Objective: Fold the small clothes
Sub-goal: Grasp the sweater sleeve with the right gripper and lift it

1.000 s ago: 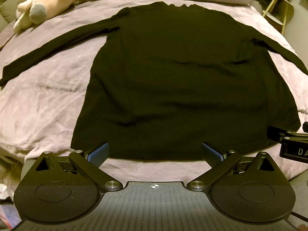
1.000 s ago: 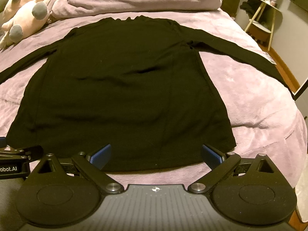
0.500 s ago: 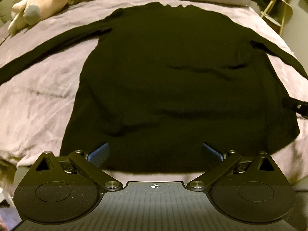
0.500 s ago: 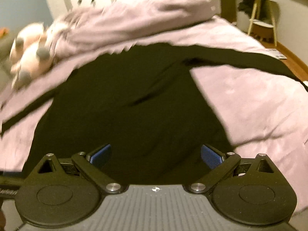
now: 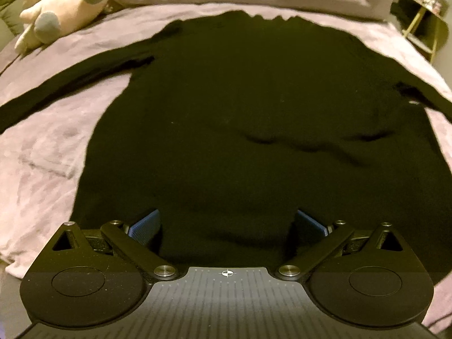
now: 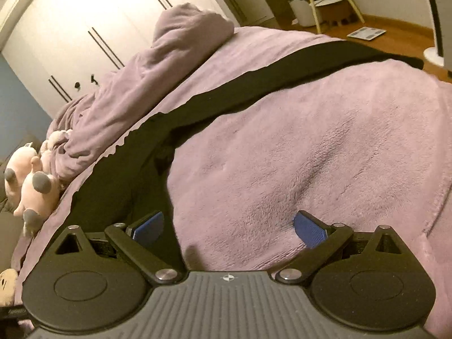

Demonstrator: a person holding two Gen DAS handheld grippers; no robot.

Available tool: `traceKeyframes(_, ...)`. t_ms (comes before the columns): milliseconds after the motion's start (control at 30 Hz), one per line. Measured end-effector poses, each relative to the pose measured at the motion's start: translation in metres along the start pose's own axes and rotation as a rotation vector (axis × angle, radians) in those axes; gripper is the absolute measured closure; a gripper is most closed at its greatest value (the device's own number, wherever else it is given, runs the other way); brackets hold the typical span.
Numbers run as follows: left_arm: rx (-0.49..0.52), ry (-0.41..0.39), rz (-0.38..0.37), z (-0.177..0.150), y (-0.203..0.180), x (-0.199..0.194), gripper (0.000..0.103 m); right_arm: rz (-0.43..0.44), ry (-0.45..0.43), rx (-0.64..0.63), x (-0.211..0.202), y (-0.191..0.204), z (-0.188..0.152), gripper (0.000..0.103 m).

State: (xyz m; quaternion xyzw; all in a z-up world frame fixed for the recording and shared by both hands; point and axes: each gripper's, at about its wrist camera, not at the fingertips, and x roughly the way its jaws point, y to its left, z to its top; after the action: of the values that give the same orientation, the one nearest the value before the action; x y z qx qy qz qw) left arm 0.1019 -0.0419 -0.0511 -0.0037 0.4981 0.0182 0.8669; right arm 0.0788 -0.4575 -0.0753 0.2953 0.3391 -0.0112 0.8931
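Observation:
A black long-sleeved top (image 5: 243, 130) lies flat on the purple bedspread (image 5: 48, 152), both sleeves spread out to the sides. My left gripper (image 5: 227, 226) is open and empty, low over the top's lower middle near the hem. My right gripper (image 6: 228, 227) is open and empty, tilted, over the bedspread (image 6: 310, 155) just right of the top's right side edge. The top's body (image 6: 121, 175) and right sleeve (image 6: 282, 76) show in the right wrist view, the sleeve running away to the upper right.
A pink and grey plush toy (image 5: 62, 8) lies at the bed's far left, also in the right wrist view (image 6: 34, 195). A bunched purple duvet (image 6: 158, 79) lies at the bed's head. A gold side table (image 5: 426, 19) stands at the right. White wardrobe doors (image 6: 93, 28) stand behind.
My left gripper has moved forward over the top's hem. My right gripper has swung right and rolled, from facing the whole top to the side edge and right sleeve. Both stay open.

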Motion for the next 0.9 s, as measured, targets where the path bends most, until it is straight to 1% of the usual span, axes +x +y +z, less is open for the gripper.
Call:
traceKeyframes(67, 0.006, 0.03, 0.011, 0.002, -0.004, 0.011, 0.0, 0.018, -0.007, -0.006, 0.0, -0.006, -0.001, 0.004)
traceKeyframes(100, 0.004, 0.043, 0.016, 0.002, -0.005, 0.015, 0.0, 0.026, 0.005, -0.007, 0.004, -0.008, 0.002, 0.004)
traceKeyframes(167, -0.004, 0.042, 0.02, 0.002, -0.005, 0.019, 0.0, 0.041, 0.03, -0.015, 0.005, -0.009, 0.01, 0.004)
traceKeyframes(200, -0.002, 0.039, 0.02, 0.001, -0.005, 0.02, 0.0, 0.056, 0.029, -0.004, 0.002, -0.01, 0.015, 0.004)
traceKeyframes(267, -0.003, 0.04, 0.014, 0.001, -0.003, 0.022, 0.0, 0.07, -0.016, 0.045, -0.002, -0.019, 0.029, 0.004)
traceKeyframes(333, -0.014, 0.04, 0.004, 0.0, -0.001, 0.023, 0.0, 0.044, -0.087, 0.13, -0.005, -0.038, 0.049, 0.004)
traceKeyframes(400, -0.021, 0.037, -0.007, -0.001, 0.001, 0.023, 0.0, 0.012, -0.149, 0.235, -0.006, -0.062, 0.071, 0.005)
traceKeyframes(467, -0.016, 0.036, -0.011, -0.002, 0.002, 0.024, 0.0, -0.009, -0.205, 0.361, -0.002, -0.089, 0.093, 0.009)
traceKeyframes(533, -0.019, 0.04, -0.015, -0.001, 0.003, 0.024, 0.0, -0.04, -0.229, 0.453, 0.004, -0.11, 0.109, 0.02)
traceKeyframes(567, -0.024, 0.046, -0.019, 0.0, 0.004, 0.025, 0.0, -0.055, -0.233, 0.496, 0.008, -0.119, 0.115, 0.023)
traceKeyframes(600, -0.031, 0.054, -0.024, 0.001, 0.005, 0.026, 0.0, -0.072, -0.232, 0.526, 0.012, -0.125, 0.119, 0.032)
traceKeyframes(633, -0.044, 0.063, -0.03, 0.002, 0.007, 0.027, 0.0, -0.086, -0.233, 0.546, 0.016, -0.129, 0.123, 0.038)
traceKeyframes(667, -0.05, 0.071, -0.036, 0.004, 0.008, 0.028, 0.0, -0.098, -0.234, 0.555, 0.021, -0.132, 0.126, 0.039)
traceKeyframes(700, -0.051, 0.076, -0.04, 0.004, 0.008, 0.028, 0.0, -0.112, -0.236, 0.556, 0.022, -0.135, 0.128, 0.044)
traceKeyframes(733, -0.05, 0.079, -0.043, 0.004, 0.008, 0.028, 0.0, -0.135, -0.243, 0.556, 0.025, -0.137, 0.131, 0.051)
traceKeyframes(833, -0.048, 0.074, -0.045, 0.004, 0.008, 0.027, 0.0, -0.166, -0.261, 0.574, 0.034, -0.143, 0.137, 0.063)
traceKeyframes(900, -0.051, 0.071, -0.044, 0.005, 0.008, 0.027, 0.0, -0.173, -0.275, 0.59, 0.037, -0.149, 0.143, 0.068)
